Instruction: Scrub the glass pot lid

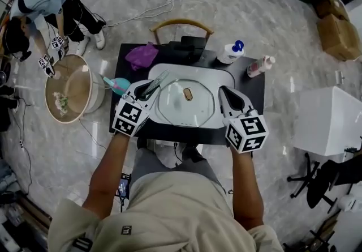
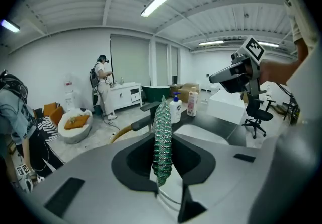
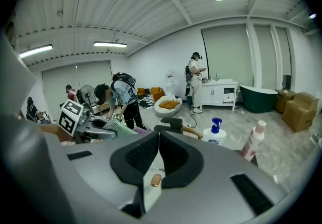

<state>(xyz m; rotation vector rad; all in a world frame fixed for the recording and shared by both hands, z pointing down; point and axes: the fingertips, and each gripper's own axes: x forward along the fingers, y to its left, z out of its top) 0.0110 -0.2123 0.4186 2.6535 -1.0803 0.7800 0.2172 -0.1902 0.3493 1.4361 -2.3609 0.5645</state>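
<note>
The glass pot lid (image 1: 186,106) with a bronze knob (image 1: 188,94) lies in a white tray (image 1: 169,71) on the black table (image 1: 254,89). My left gripper (image 1: 148,89) (image 2: 162,162) hovers at the lid's left, shut on a green scouring pad (image 1: 158,82) (image 2: 162,127) that sticks out past the jaws. At the lid's right edge my right gripper (image 1: 222,92) (image 3: 159,155) is shut, and I see nothing between its jaws. Below them the right gripper view shows the knob (image 3: 156,180). The left gripper (image 3: 95,130) shows there too.
A pump bottle (image 1: 232,51) and a pink-capped bottle (image 1: 260,65) stand at the table's back right. A purple cloth (image 1: 141,55) and a teal object (image 1: 117,84) lie at the left. A chair (image 1: 181,25) stands behind. Another person (image 1: 39,1) works at a round table (image 1: 70,89).
</note>
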